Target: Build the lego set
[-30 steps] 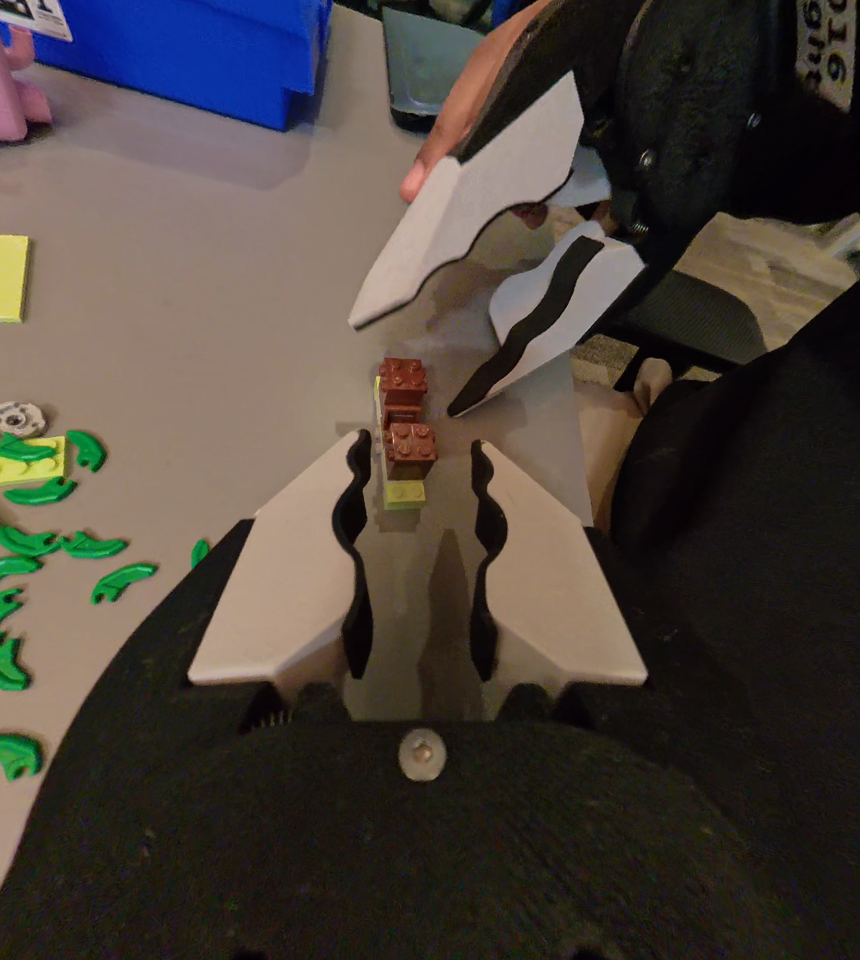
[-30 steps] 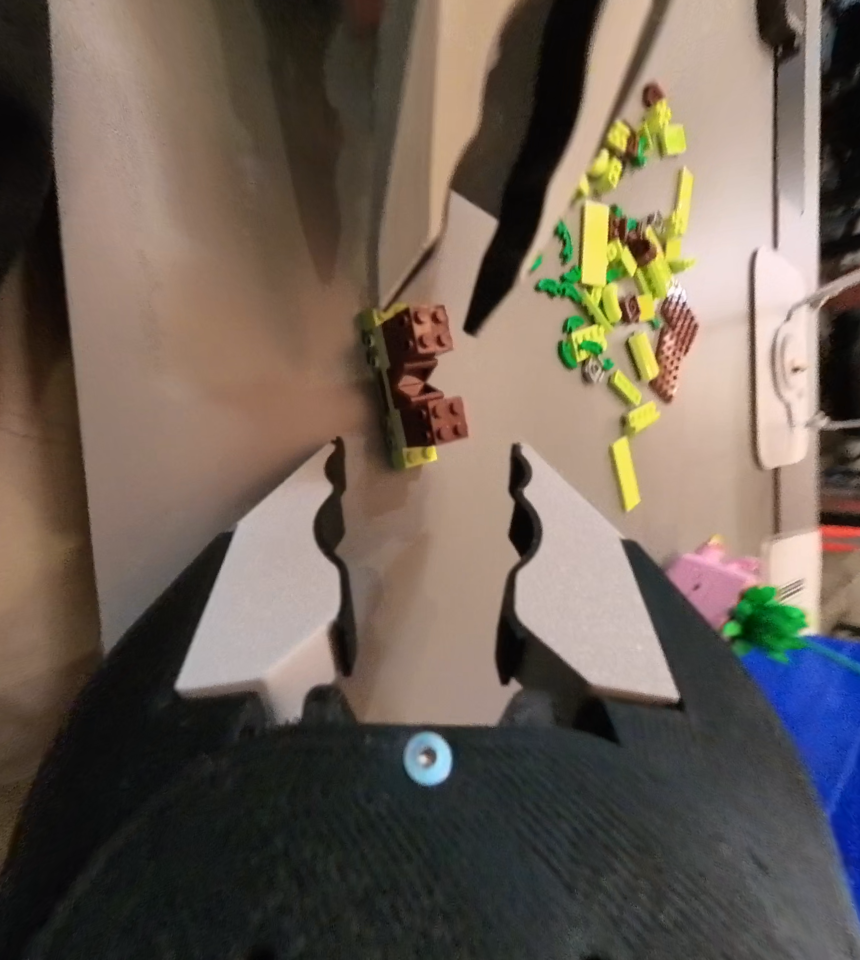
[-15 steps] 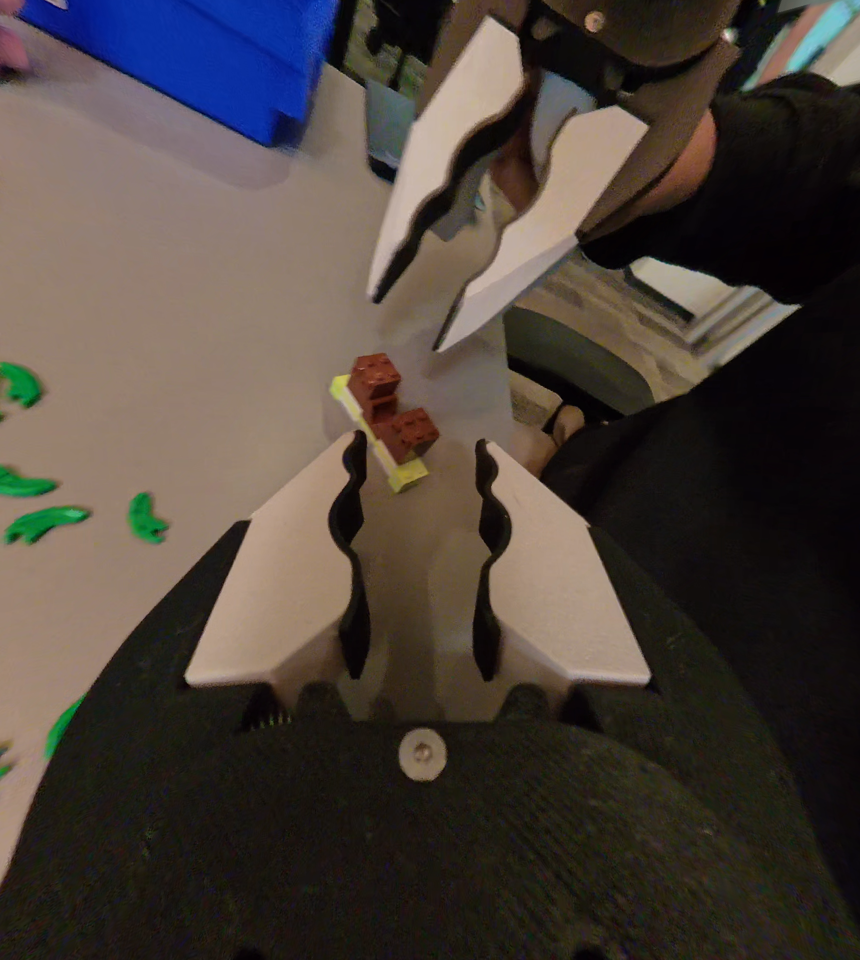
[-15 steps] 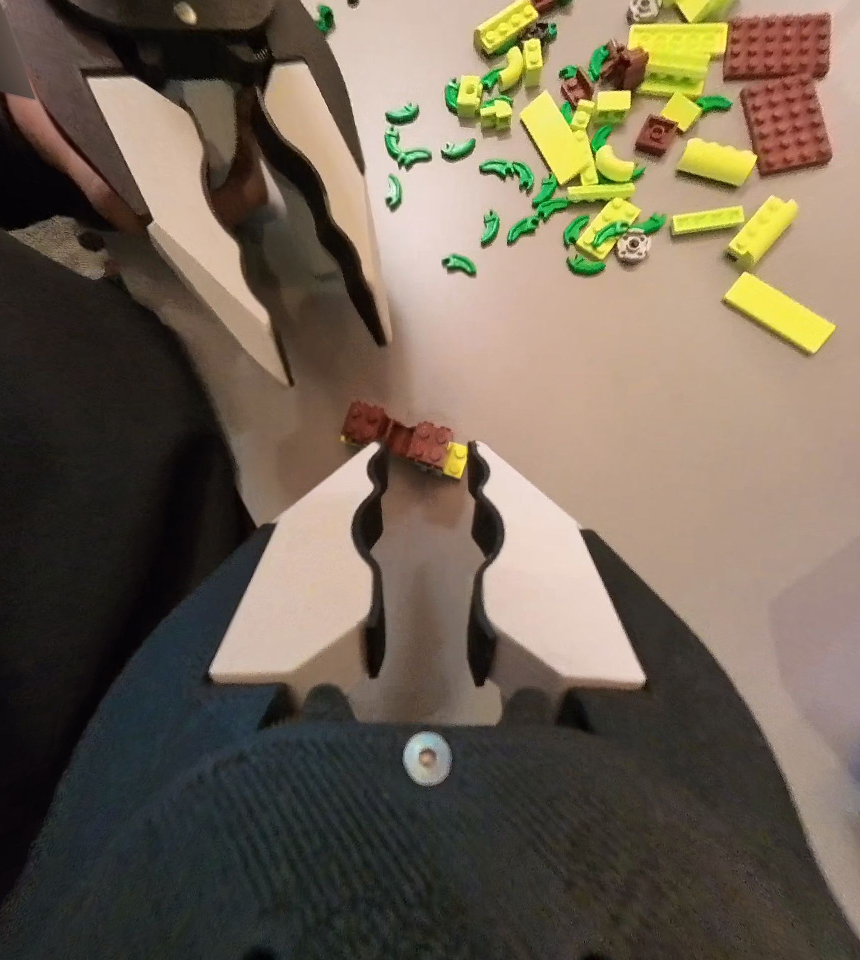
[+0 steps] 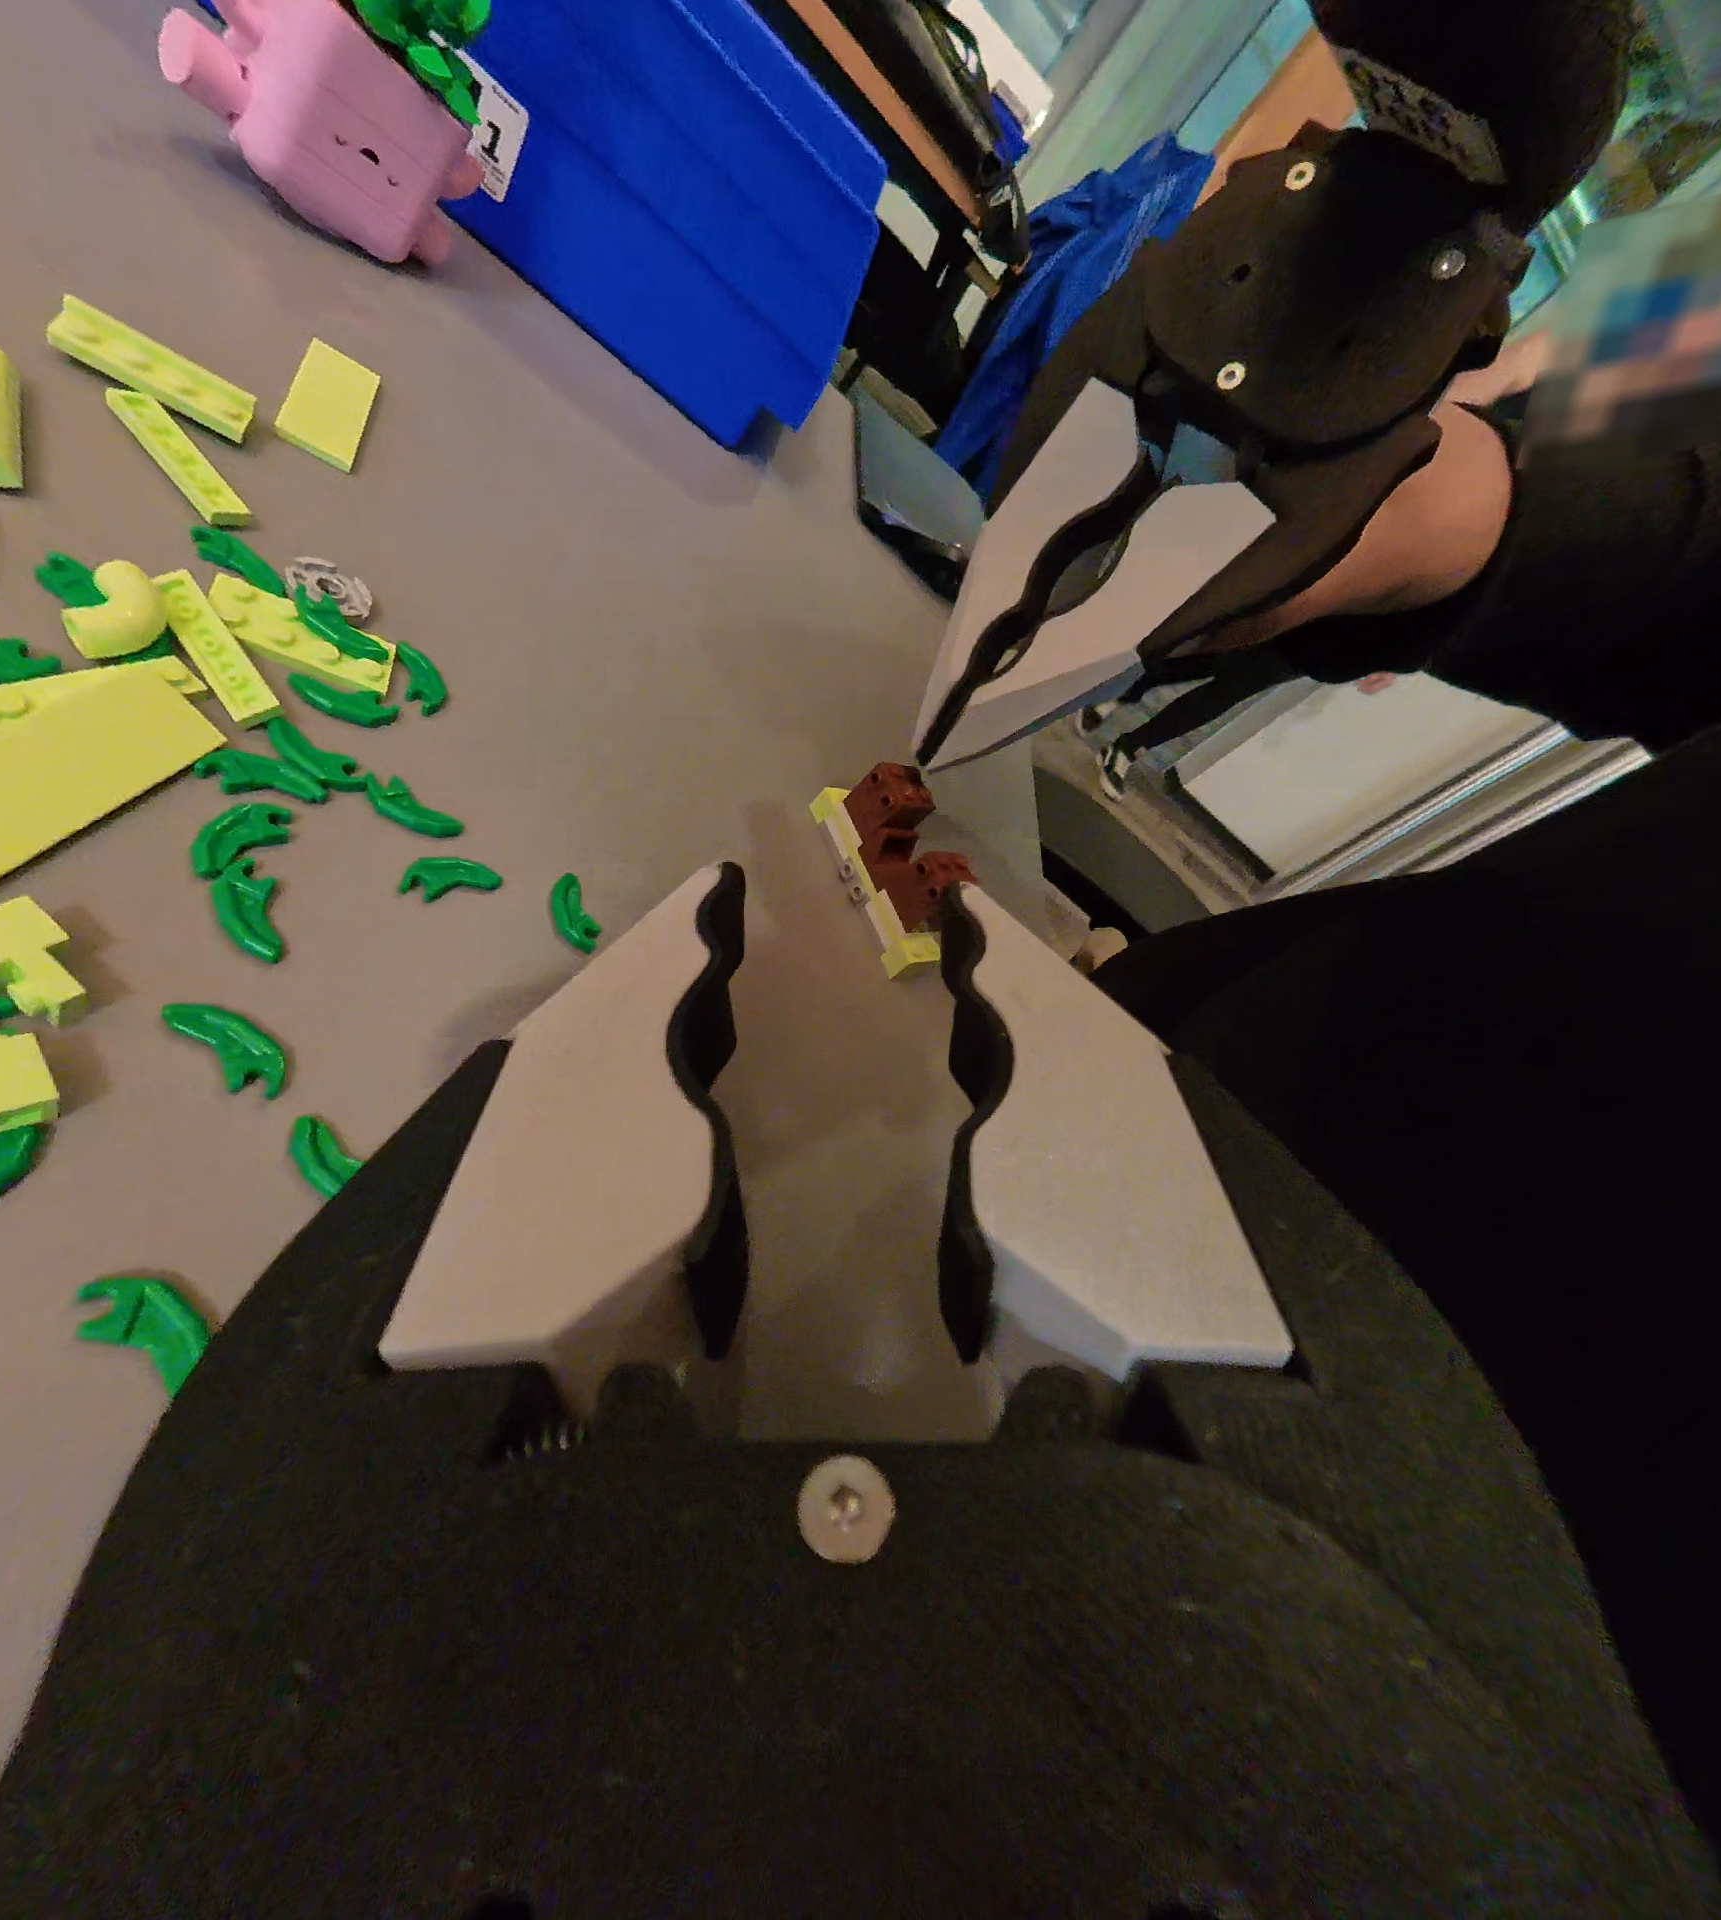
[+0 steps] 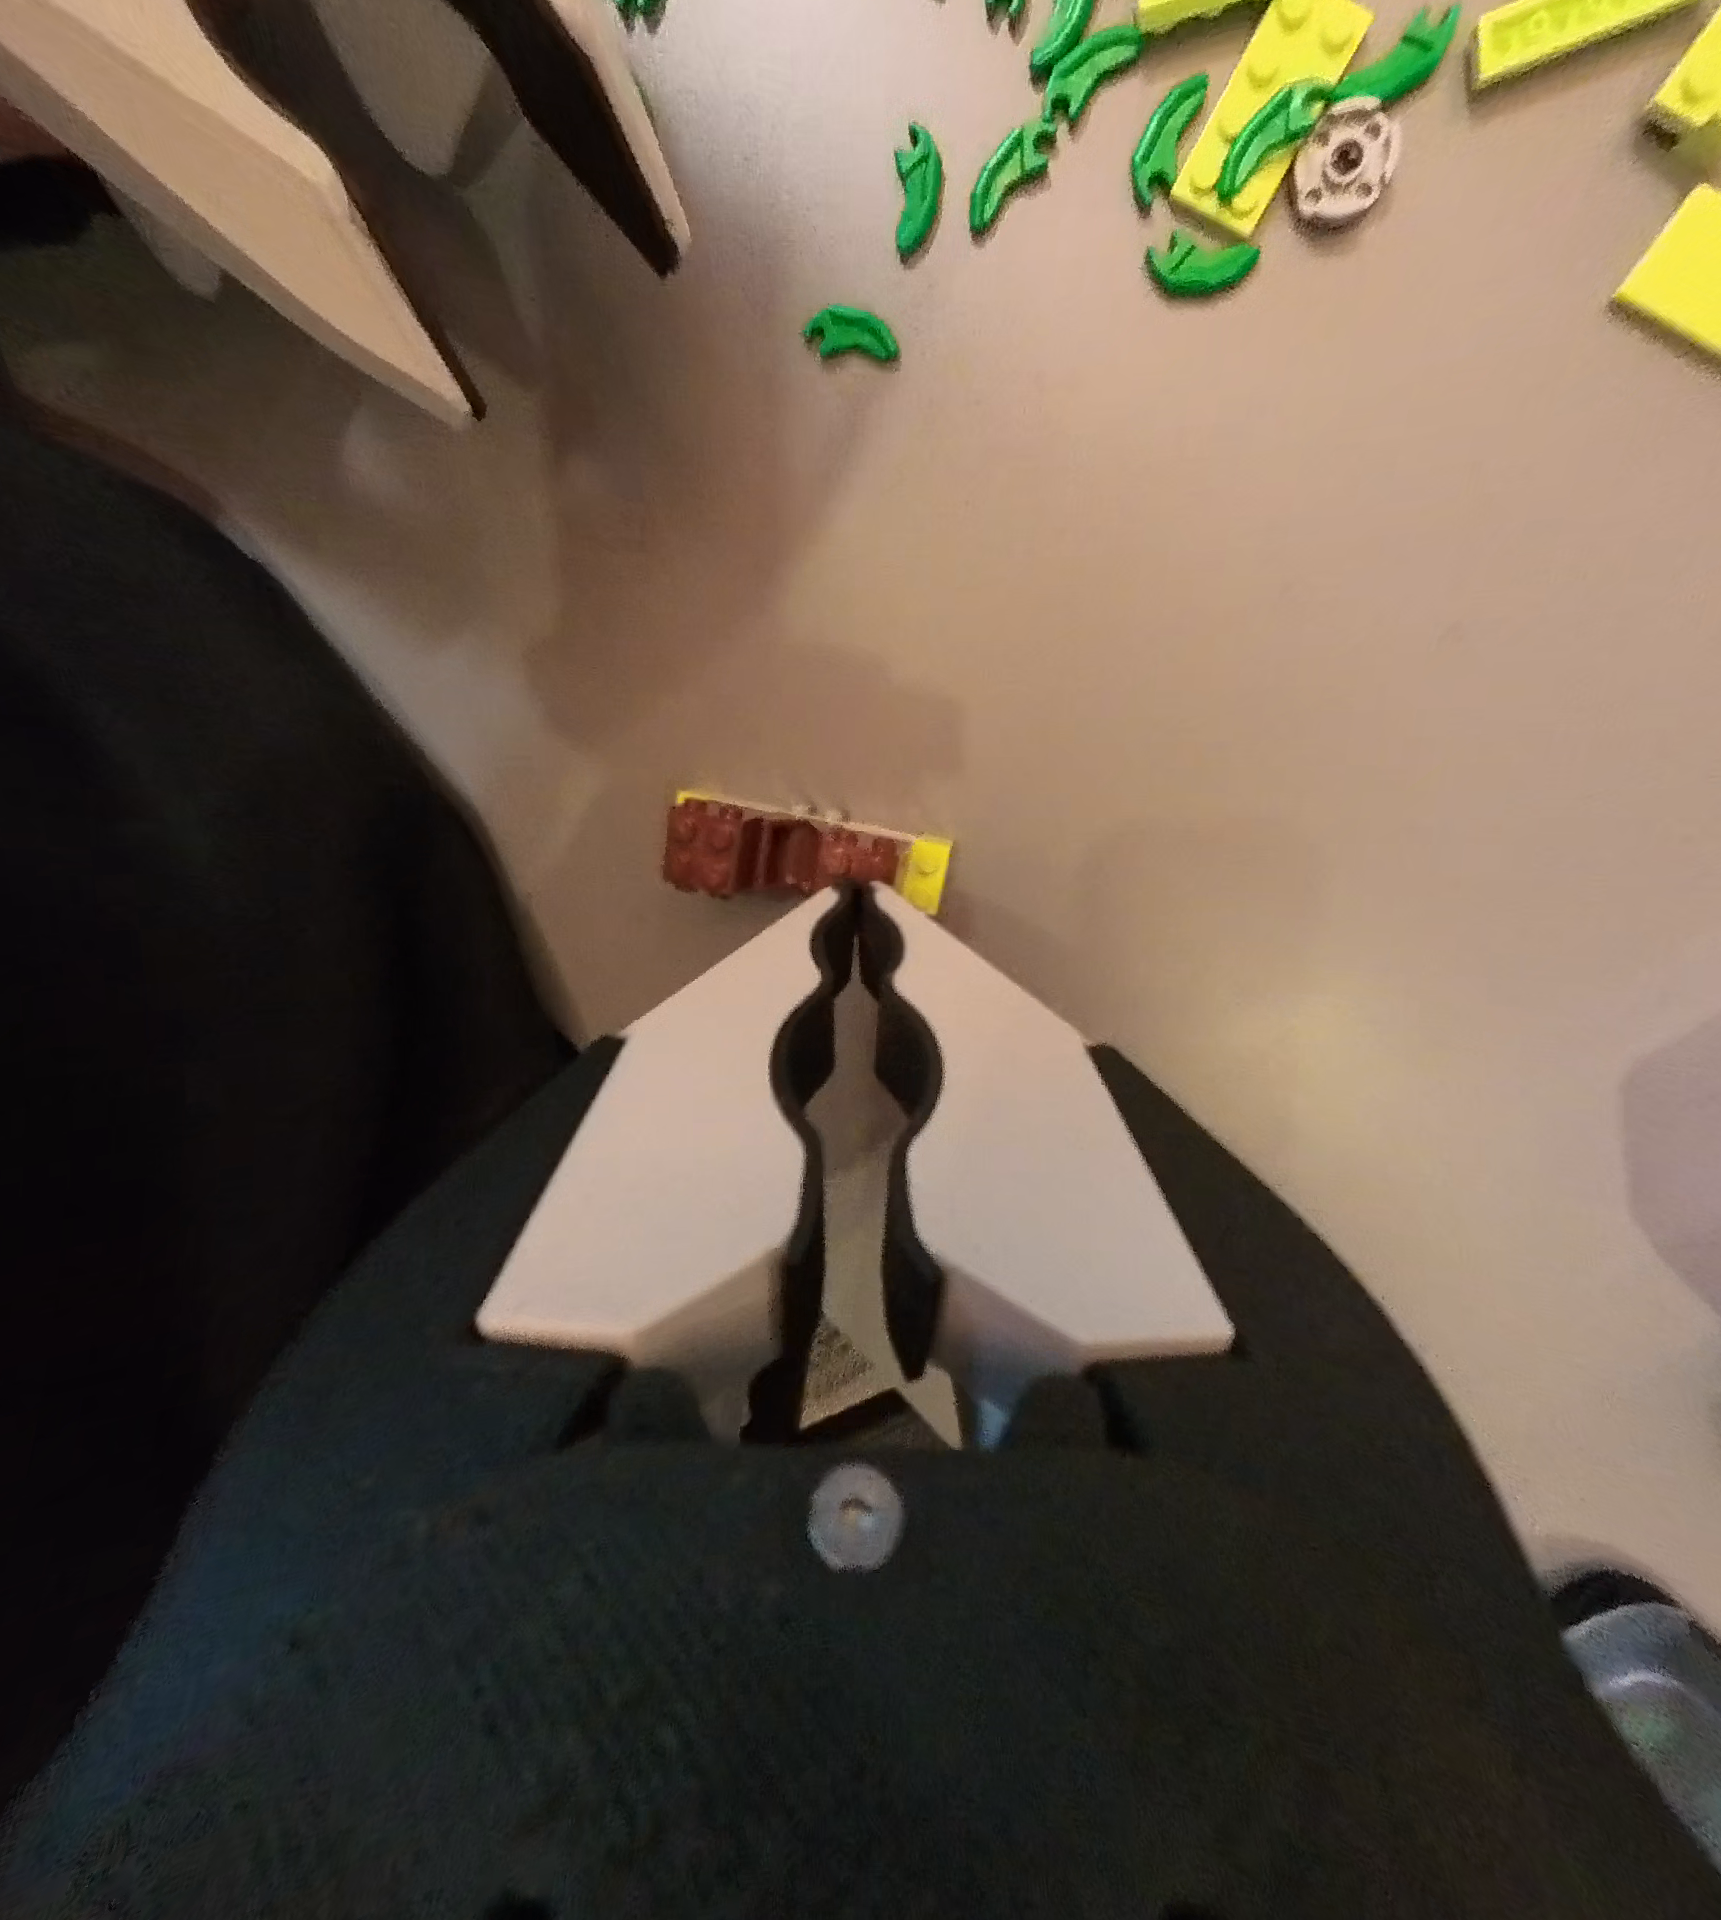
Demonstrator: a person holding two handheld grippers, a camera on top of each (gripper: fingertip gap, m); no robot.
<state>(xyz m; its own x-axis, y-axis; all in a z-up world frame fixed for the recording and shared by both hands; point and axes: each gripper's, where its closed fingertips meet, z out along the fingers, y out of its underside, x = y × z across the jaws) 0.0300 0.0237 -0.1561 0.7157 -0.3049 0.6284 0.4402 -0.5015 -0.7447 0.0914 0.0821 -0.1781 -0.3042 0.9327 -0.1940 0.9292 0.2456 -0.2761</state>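
Build: small brown-and-yellow piece lying on the surface near its front edge.
Right gripper: fingers pressed together, tips touching the build's brown top.
Left gripper: fingers spread, one tip just beside the build.
Loose bricks: scattered toward the left edge.

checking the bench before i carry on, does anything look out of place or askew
One thing: the small brown and lime assembly lies near the table edge, apart from the loose-parts pile, seemingly tipped so its studs face sideways. The right gripper is shut, tips at its brown bricks; the left gripper is open beside it. Nothing looks damaged.
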